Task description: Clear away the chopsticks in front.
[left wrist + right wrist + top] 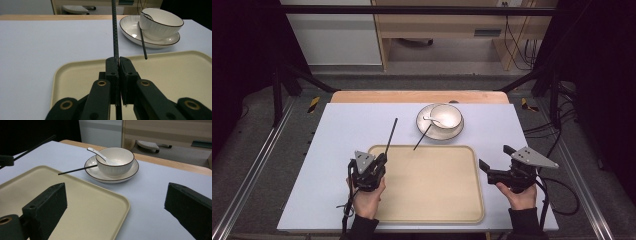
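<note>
Your tray lies at the lower centre of the high view, on the table. Above it, right of centre, a plate carries a bowl, and a spoon rests in the bowl. One chopstick leans from the plate down over the tray's upper edge. Another chopstick slants upward at the tray's upper left corner, left of the plate.
</note>
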A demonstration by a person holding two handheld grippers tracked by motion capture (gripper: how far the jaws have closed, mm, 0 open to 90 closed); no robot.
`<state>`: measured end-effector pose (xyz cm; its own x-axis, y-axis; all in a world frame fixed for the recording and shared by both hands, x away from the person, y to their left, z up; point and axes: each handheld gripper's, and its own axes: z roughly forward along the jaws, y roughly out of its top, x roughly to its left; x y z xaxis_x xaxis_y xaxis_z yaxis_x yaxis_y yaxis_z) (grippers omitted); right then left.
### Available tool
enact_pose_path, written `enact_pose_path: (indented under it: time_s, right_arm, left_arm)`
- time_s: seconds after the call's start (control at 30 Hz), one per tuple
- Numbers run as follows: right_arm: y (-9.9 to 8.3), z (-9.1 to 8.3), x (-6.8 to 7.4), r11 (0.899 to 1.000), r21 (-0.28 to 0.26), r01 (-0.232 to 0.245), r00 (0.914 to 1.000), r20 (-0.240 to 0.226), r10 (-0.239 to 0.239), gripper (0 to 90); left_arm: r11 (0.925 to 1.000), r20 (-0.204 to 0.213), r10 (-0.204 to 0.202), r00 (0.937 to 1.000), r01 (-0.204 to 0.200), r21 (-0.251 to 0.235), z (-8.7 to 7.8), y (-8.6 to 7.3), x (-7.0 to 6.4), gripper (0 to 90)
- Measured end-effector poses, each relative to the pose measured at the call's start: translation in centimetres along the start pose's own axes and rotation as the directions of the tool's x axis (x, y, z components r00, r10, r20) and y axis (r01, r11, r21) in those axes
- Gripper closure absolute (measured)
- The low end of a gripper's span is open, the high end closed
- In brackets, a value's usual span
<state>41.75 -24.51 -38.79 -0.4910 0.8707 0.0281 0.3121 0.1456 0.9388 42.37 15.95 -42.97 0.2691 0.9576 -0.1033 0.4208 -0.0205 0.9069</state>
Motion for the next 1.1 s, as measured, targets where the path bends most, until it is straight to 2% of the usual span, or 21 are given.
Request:
enact_pose_path:
  time_s: [0.13, 0.23, 0.47, 0.73, 0.8, 1.1]
  right_arm:
    - [0.0, 0.0, 0.1, 1.000, 0.001, -0.005, 1.0000, 0.000, 0.005, 4.4]
    - [0.0, 0.0, 0.1, 1.000, 0.000, -0.002, 1.0000, -0.001, 0.002, 4.4]
    - [0.0, 0.0, 0.1, 1.000, 0.002, -0.006, 1.0000, -0.002, 0.006, 4.5]
    - [0.0, 0.0, 0.2, 1.000, 0.004, 0.002, 1.0000, -0.004, -0.002, 4.5]
    - [0.0, 0.1, 0.2, 1.000, 0.004, -0.002, 1.0000, -0.003, 0.002, 4.5]
    - [-0.1, 0.1, 0.3, 1.000, 0.008, 0.001, 1.0000, -0.004, -0.001, 4.5]
  left_arm:
    - [1.0000, -0.027, -0.003, 0.9996, 0.003, -0.001, -1.0, -1.0, -0.2, 84.9]
    - [0.9997, -0.039, -0.024, 0.9990, 0.024, -0.002, -1.8, -1.9, -0.1, 84.9]
    - [0.9990, -0.063, -0.040, 0.9972, 0.041, 0.014, -2.7, -3.5, -0.1, 84.9]
    - [0.9976, -0.097, -0.047, 0.9942, 0.051, 0.046, -3.1, -4.5, 0.7, 84.9]
    - [0.9962, -0.102, -0.058, 0.9931, 0.064, 0.059, -3.1, -4.9, 0.9, 84.9]
    - [0.9909, -0.135, -0.045, 0.9898, 0.061, 0.120, -2.6, -5.8, 1.4, 84.9]
